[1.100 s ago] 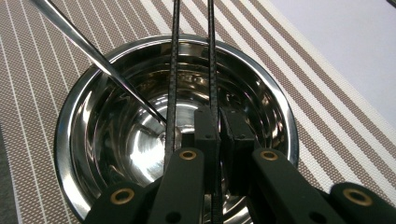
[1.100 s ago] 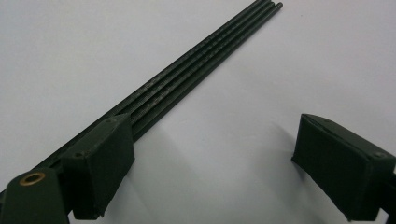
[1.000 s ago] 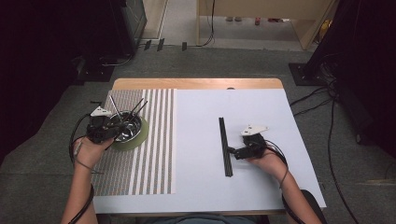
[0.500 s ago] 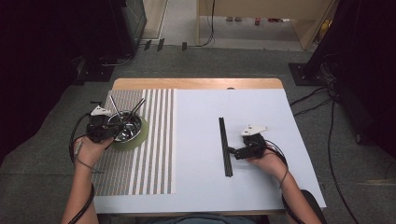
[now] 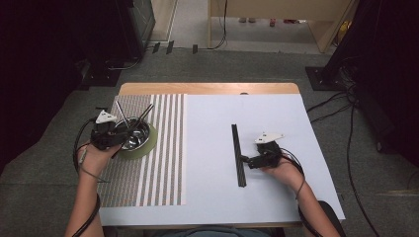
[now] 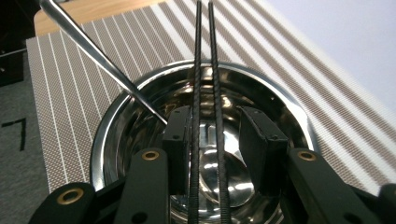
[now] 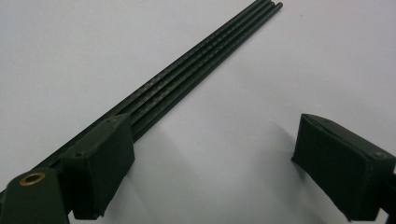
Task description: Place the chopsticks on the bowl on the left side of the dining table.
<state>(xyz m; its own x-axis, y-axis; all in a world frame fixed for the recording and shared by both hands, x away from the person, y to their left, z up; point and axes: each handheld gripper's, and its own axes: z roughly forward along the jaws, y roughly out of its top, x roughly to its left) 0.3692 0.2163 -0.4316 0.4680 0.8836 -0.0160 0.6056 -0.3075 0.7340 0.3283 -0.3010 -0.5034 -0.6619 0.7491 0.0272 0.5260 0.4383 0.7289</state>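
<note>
A steel bowl (image 5: 137, 140) (image 6: 285, 100) sits on a green round mat (image 5: 150, 143) on the striped placemat (image 5: 163, 168). A pair of thin black chopsticks (image 5: 146, 112) (image 6: 204, 56) and a shiny metal handle (image 5: 121, 114) (image 6: 93, 51) lean out of the bowl. My left gripper (image 5: 114, 133) (image 6: 215, 135) hangs over the bowl, open. The chopsticks run between its jaws, close to the left pad and clear of the right one. On the white tabletop lies a long bundle of black rods (image 5: 237, 153) (image 7: 205, 60). My right gripper (image 5: 247, 160) (image 7: 212, 135) is wide open, low over the table, its left jaw against the bundle.
The white table surface (image 5: 296, 197) stretches to the right of the placemat, with a wooden edge (image 5: 207, 88) at the far side. Cables (image 5: 81, 158) trail from both grippers. Grey floor and dark equipment surround the table.
My left gripper has drawn back slightly to the left over the bowl; the chopsticks stay leaning on the rim. The right gripper and the rods have not moved.
</note>
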